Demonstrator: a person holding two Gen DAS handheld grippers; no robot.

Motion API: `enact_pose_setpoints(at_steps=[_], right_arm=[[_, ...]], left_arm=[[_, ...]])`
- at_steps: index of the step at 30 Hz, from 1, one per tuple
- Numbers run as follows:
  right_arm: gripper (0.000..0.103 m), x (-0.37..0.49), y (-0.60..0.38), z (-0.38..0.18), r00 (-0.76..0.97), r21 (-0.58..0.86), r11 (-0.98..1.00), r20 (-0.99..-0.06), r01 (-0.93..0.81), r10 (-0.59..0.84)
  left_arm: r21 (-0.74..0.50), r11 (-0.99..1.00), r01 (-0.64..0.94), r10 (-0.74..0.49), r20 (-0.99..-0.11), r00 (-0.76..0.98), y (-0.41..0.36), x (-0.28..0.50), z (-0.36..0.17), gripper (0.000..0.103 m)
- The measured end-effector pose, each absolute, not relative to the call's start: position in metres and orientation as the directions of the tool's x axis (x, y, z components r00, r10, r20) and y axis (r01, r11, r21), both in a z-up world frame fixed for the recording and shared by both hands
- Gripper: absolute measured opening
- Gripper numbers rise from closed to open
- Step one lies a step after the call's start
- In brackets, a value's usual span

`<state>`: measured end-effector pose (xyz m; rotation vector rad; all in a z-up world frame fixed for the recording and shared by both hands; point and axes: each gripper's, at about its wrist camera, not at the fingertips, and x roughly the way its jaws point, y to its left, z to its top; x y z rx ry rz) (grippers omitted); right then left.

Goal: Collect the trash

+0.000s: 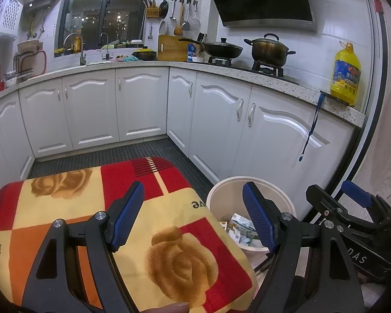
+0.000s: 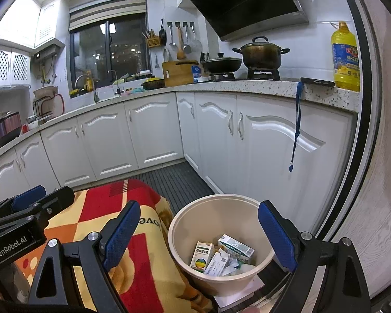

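Observation:
A cream round waste bin (image 2: 185, 237) stands on the floor beside a low surface covered with a red, orange and yellow rose-patterned cloth (image 1: 169, 234). Inside it lie small medicine boxes (image 2: 236, 245) and crumpled paper (image 2: 229, 264). The bin also shows in the left wrist view (image 1: 221, 195). My right gripper (image 2: 198, 237) is open and empty, its jaws standing wide apart above the bin. My left gripper (image 1: 193, 216) is open and empty over the cloth's right edge. The right gripper shows at the right of the left wrist view (image 1: 352, 203).
White kitchen cabinets (image 1: 221, 120) run along an L-shaped speckled counter. On it stand a yellow oil bottle (image 1: 345, 75), a pot (image 1: 269, 48) and a pan (image 1: 221, 48) on the stove, and a phone (image 2: 316, 81) with a blue strap hanging down. The floor is dark and ribbed (image 2: 179, 180).

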<state>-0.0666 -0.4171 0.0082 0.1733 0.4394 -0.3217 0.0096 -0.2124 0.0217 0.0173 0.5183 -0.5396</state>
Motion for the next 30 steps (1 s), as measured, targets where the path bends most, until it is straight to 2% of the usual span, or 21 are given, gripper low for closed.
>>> enact_pose_setpoints(at_steps=[30], right_arm=[[0.091, -0.0621, -0.4206, 0.0020, 0.851, 0.089, 0.937, -0.454, 0.337, -0.263]], left_arm=[[-0.113, 0.862, 0.495, -0.484, -0.475, 0.735, -0.2090, 0.0115, 0.0204, 0.077]])
